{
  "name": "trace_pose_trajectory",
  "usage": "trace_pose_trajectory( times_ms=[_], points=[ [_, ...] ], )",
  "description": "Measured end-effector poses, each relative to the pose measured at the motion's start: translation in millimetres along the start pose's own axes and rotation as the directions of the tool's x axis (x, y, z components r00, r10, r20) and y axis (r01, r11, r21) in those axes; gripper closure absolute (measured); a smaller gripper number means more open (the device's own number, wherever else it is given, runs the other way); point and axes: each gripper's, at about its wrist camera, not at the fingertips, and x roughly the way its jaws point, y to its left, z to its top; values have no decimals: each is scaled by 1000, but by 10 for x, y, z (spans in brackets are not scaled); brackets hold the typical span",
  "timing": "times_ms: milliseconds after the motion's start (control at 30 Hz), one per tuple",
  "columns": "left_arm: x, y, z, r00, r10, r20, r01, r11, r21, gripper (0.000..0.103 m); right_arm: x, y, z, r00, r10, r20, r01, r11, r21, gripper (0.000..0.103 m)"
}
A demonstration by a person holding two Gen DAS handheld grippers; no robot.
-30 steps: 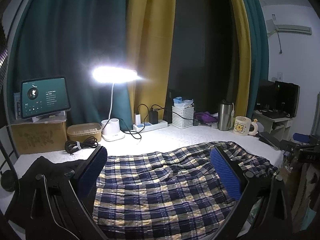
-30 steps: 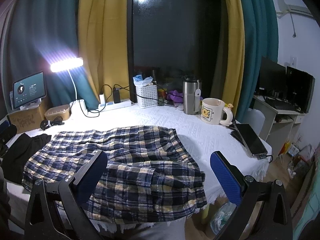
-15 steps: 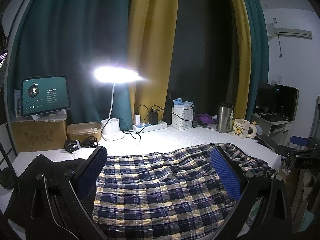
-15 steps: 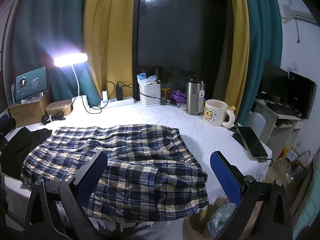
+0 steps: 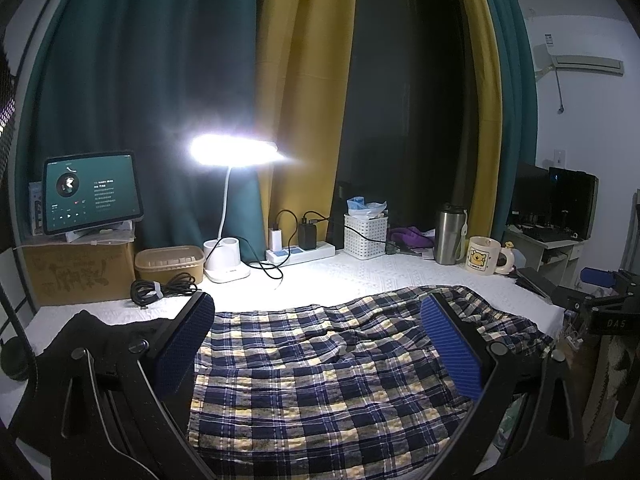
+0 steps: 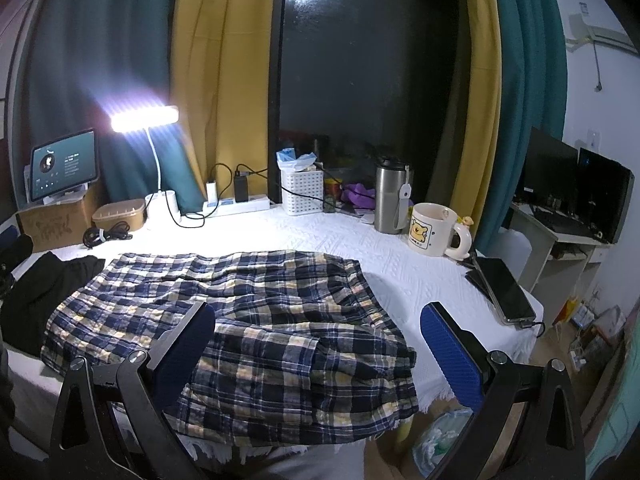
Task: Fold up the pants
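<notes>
Navy, white and yellow plaid pants lay spread and rumpled across a white-covered table, in front of a lit desk lamp at the table's back edge. The left gripper hung above the pants, jaws wide apart and empty. The right gripper hung over their near end, far from the lamp, also wide open and empty. A dark garment lay beside the pants, on the lamp's side.

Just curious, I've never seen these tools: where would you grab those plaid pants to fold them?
Probably the plaid pants at their rumpled right end near the table edge, coming from above and the near side: the cloth bunches there, giving the open right gripper a raised fold to pinch.
</notes>
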Motion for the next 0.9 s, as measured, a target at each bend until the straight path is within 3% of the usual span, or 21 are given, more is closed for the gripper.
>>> trace_pose_trajectory(
  times_ms=[600, 900],
  points=[
    [5, 10, -30, 1000, -2, 0, 2, 1000, -3, 1, 36, 0, -18, 1000, 6, -10, -6, 1000, -2, 0],
    [174, -27, -39, 999, 4, -35, -4, 1000, 18, 1, 334, -61, -21, 998, 13, -55, -12, 1000, 14, 0]
  ],
)
